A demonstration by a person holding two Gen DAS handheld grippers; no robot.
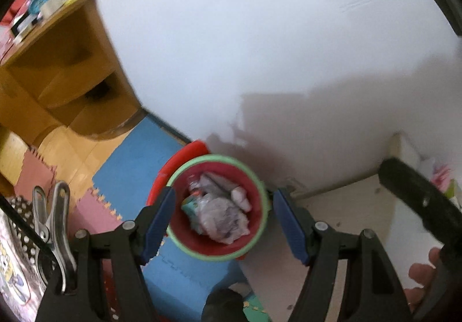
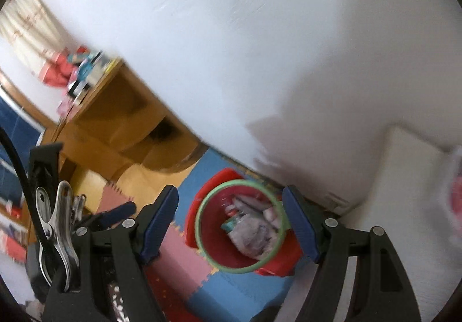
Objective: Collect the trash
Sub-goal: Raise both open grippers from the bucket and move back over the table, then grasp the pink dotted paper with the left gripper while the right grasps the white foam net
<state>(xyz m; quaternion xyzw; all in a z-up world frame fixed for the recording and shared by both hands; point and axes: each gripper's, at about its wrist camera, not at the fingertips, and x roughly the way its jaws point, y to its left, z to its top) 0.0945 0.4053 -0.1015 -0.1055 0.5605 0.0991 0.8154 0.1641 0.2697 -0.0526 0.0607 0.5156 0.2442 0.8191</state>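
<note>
A red bin with a green rim (image 1: 219, 158) stands on the floor against the white wall, well below both grippers. Crumpled paper and plastic trash (image 1: 222, 221) fills it. My left gripper (image 1: 222, 197) is open above it with nothing between its blue pads (image 1: 157, 221). In the right wrist view the same bin (image 2: 239, 183) and its trash (image 2: 254, 235) show between the fingers of my right gripper (image 2: 231, 192), which is also open and holds nothing. A blue finger of the left gripper (image 2: 121, 210) shows at the left there. A person's hand (image 1: 424, 273) holds the other gripper's black body (image 1: 418, 197).
A red basin (image 1: 187, 151) sits behind the bin. Blue and pink foam mats (image 1: 138, 160) cover the floor. A wooden cabinet (image 1: 57, 76) with clutter on top stands left. A white ledge (image 1: 346, 206) lies right of the bin. A metal clip (image 1: 55, 223) hangs on the gripper.
</note>
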